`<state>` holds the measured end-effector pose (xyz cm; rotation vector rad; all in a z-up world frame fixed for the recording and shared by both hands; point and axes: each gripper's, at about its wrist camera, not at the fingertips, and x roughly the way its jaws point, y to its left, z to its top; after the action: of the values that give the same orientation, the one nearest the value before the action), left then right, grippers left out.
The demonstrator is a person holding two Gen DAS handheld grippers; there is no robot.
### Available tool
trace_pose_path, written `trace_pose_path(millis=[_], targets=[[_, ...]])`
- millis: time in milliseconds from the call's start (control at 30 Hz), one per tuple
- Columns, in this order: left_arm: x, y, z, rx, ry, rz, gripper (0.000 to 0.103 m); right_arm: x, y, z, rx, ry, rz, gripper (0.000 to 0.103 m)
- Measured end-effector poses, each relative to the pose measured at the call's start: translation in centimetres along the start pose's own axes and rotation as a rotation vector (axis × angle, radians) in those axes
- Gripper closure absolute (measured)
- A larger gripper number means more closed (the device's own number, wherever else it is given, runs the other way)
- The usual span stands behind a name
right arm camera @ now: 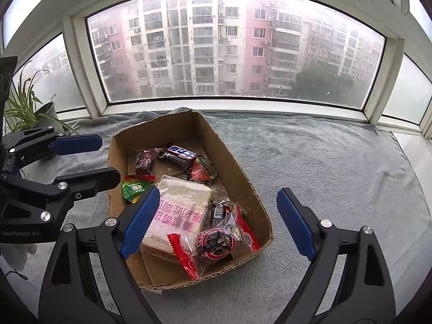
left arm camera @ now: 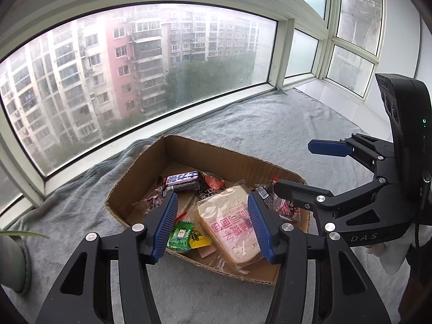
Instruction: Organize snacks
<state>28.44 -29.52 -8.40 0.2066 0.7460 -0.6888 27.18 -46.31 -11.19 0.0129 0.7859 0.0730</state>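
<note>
A shallow cardboard box point(left arm camera: 216, 159) point(right arm camera: 243, 186) sits on a grey blanket and holds several snacks. A wrapped bread slice with pink print point(left arm camera: 232, 229) point(right arm camera: 181, 210) lies in its middle. A dark chocolate bar point(left arm camera: 182, 181) point(right arm camera: 179, 155) lies at the far end. A green candy point(left arm camera: 180, 236) point(right arm camera: 133, 189) and a red-edged clear packet point(right arm camera: 216, 240) lie near the box sides. My left gripper point(left arm camera: 213, 226) point(right arm camera: 89, 159) is open and empty above the box. My right gripper point(right arm camera: 218, 221) point(left arm camera: 302, 164) is open and empty over the box's near right part.
The grey blanket point(right arm camera: 324, 162) covers a window sill. A large window point(right arm camera: 232, 43) runs along the back. A potted spider plant point(right arm camera: 29, 108) stands at the left end; its grey pot shows in the left wrist view point(left arm camera: 13, 264). Bare white sill point(left arm camera: 332, 94) lies at the right end.
</note>
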Motion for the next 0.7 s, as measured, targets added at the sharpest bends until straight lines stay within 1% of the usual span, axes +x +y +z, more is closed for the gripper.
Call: trace_pose_path(millis=[67,233,433,700], targets=[[-0.3,0.0,0.0,-0.002,-0.005,0.007,0.044,-0.5,0.1,0.0,-0.001,-0.005,-0.004,0.012],[-1.5,0.1,0.0,-0.009,-0.016,0.013,0.044,-2.0,0.6,0.0,-0.009,-0.022,-0.020,0.012],[-3.7,0.2,-0.2,-0.020,-0.039,0.018,0.041,-4.3,1.2,0.1,0.000,-0.053,-0.020,0.012],[-6.5,0.2,-0.8,-0.047,-0.068,0.016,0.041,-7.3,2.4,-0.2,-0.001,-0.084,-0.022,0.012]])
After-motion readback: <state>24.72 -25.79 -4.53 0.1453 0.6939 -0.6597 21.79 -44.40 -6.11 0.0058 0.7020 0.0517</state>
